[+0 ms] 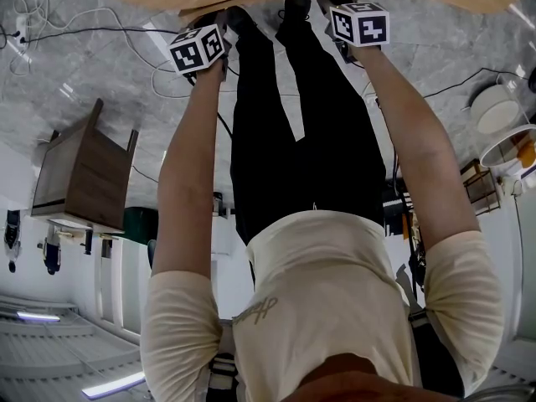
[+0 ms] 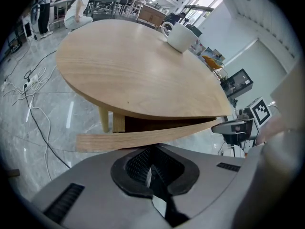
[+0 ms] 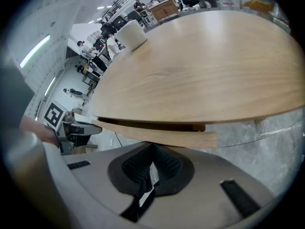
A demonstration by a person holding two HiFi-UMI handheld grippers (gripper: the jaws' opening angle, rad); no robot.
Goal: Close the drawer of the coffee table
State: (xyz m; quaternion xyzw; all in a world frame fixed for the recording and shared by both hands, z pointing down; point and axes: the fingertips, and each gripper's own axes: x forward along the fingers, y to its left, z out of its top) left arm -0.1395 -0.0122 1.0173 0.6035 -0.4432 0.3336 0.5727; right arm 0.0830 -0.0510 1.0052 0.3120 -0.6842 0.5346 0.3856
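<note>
Both grippers at the half-open drawer, jaws together, nothing held.

The round light-wood coffee table [image 2: 138, 70] is the reference. Its curved light-wood drawer [image 2: 143, 139] hangs under the near edge of the top and is pulled partway out, with a dark gap showing between the front panel and the top. The left gripper [image 2: 152, 167] has its dark ribbed pads pressed together and empty, the tips right at the lower edge of the drawer front. The right gripper [image 3: 151, 168] is in the same state, pads meeting with nothing between them, at the same panel further along the table's near edge. I can't confirm actual contact with the panel from either view. A white ceramic mug [image 2: 181, 36] sits on the far side of the top. Black cables [image 2: 33, 104] lie on the grey marble floor [image 2: 28, 137] beside the table.
</note>
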